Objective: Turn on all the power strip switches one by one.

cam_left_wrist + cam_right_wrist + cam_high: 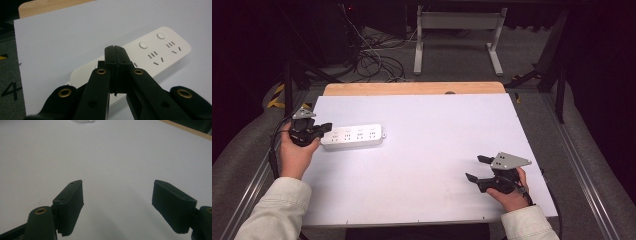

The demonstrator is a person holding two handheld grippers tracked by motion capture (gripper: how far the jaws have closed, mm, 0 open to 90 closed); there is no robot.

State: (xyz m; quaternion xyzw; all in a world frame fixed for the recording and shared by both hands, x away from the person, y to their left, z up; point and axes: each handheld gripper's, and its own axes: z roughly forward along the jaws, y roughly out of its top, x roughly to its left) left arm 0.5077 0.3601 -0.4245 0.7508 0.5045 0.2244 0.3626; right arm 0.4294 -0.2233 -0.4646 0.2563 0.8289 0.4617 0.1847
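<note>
The left tongs (pixel 115 48) are pressed fully together, jaws meeting with nothing between them. Their tips hover over the near end of a white power strip (pixel 160 53), above its top face; whether they touch it cannot be told. In the high view the left tongs (pixel 326 128) sit at the strip's left end, with the person's left hand (pixel 297 152) behind them.

The power strip (pixel 353 136) lies flat on the white surface (pixel 427 150), its sockets facing up, its length running away to the right of the left tongs.

The right tongs (pixel 117 205) stand wide apart and empty, over bare surface. In the high view the right tongs (pixel 474 169) rest well apart from the strip, far to its right and nearer the person, pointing towards it.

The step in hand appears to be the left tongs pressing or steadying the strip's end, perhaps at a switch. The next move likely calls for careful downward pressure without sliding the strip, while the right tongs come closer to brace it.
</note>
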